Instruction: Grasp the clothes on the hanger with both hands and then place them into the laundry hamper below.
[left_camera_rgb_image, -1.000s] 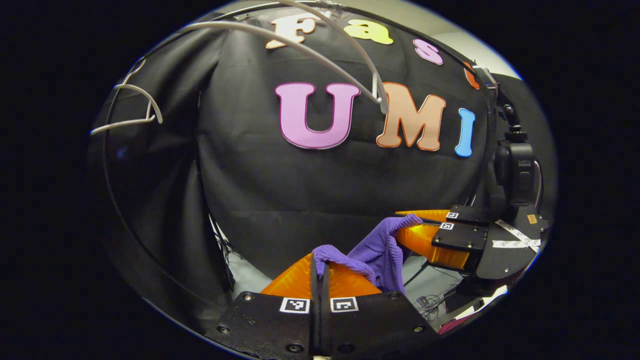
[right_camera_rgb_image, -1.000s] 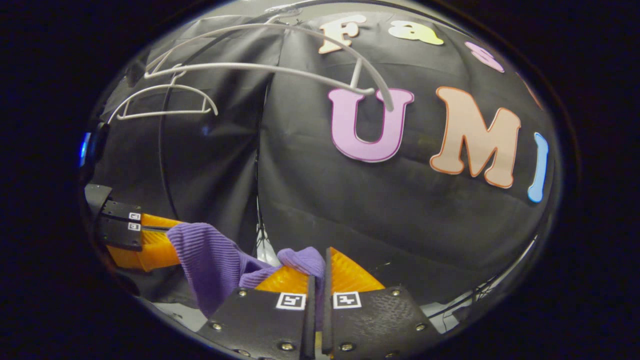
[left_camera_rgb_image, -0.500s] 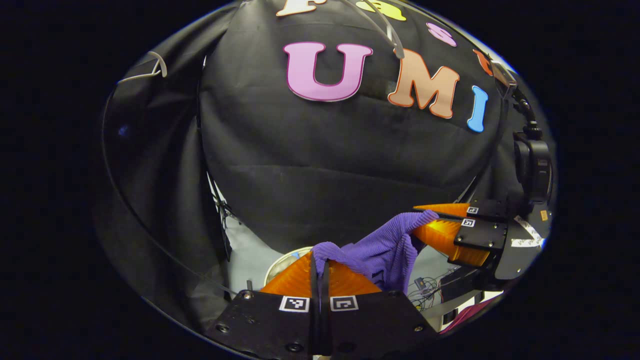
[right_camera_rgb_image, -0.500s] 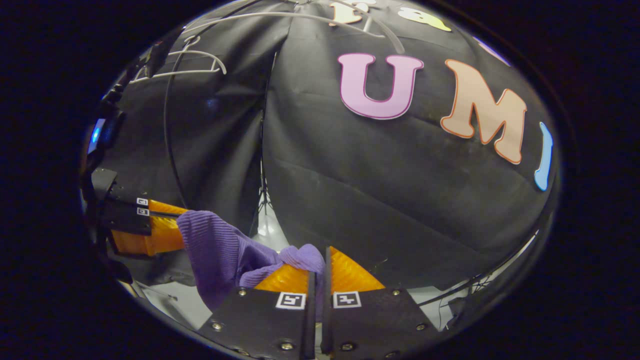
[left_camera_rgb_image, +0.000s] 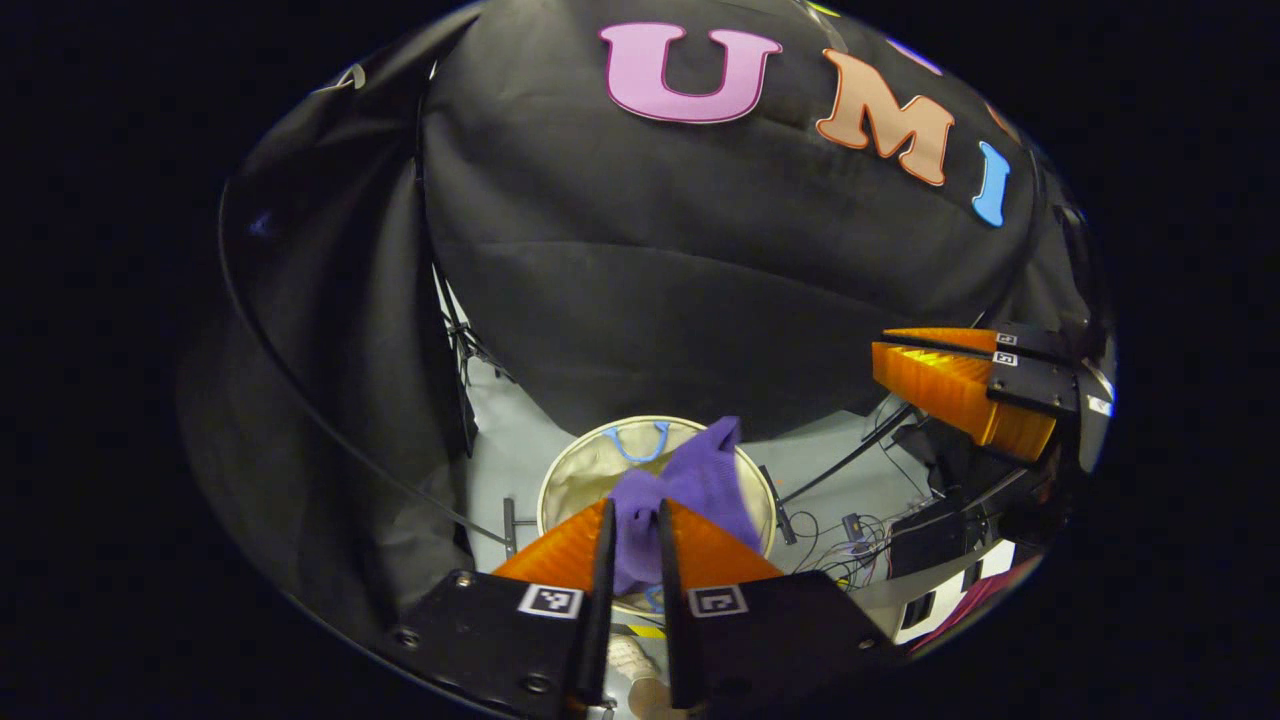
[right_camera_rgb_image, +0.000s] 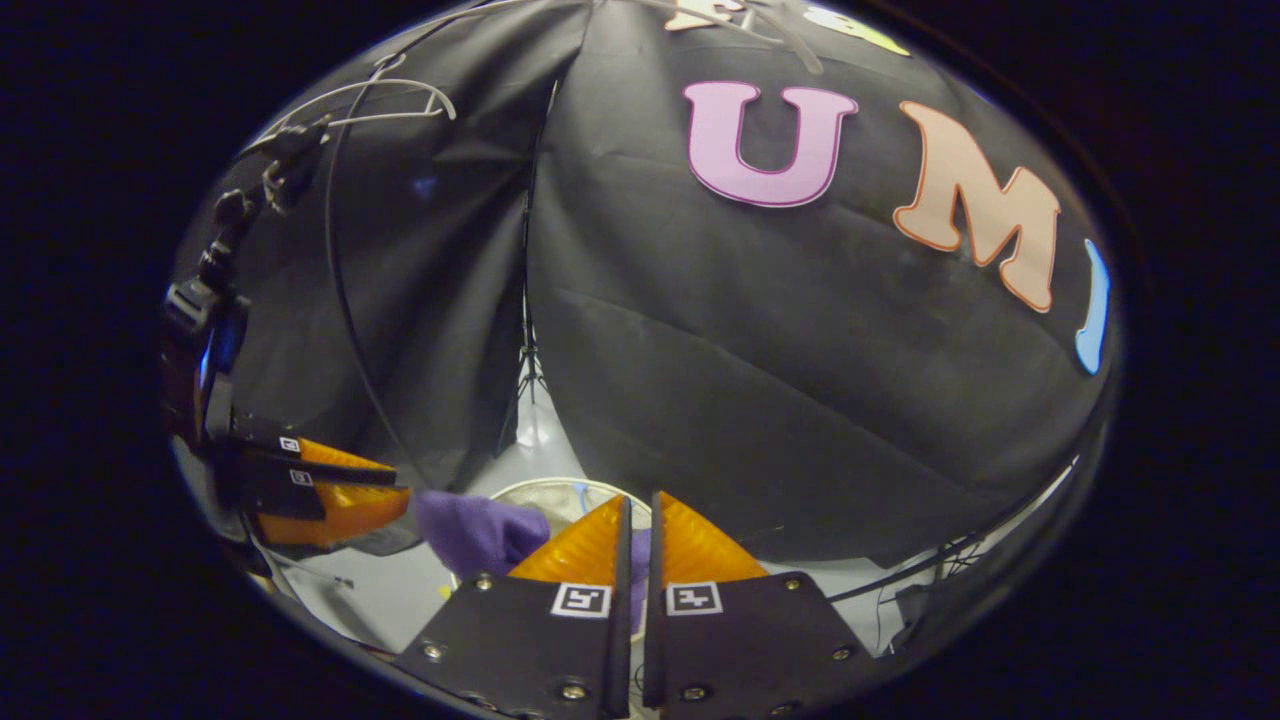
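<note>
The purple knit garment (left_camera_rgb_image: 700, 470) hangs from my left gripper (left_camera_rgb_image: 635, 505), over the round beige laundry hamper (left_camera_rgb_image: 560, 480) on the floor. The left jaws stand a little apart, with cloth bunched in the gap between them. In the right gripper view the garment (right_camera_rgb_image: 480, 530) sits just off the left gripper's tip (right_camera_rgb_image: 400, 490), above the hamper's rim (right_camera_rgb_image: 520, 487). My right gripper (right_camera_rgb_image: 635, 500) has its jaws close together. In the left gripper view the right gripper (left_camera_rgb_image: 880, 350) is off to the right, and no cloth shows at its tip.
Bare white hangers (right_camera_rgb_image: 380, 95) hang high at the upper left. A thin stand (left_camera_rgb_image: 455, 330) rises by the fold in the black wall. Cables and dark gear (left_camera_rgb_image: 870, 530) lie on the grey floor right of the hamper.
Both grippers have come down and tilted towards the floor, bringing the hamper into sight. The garment has left the right gripper and hangs from the left one. The left jaws have parted slightly.
</note>
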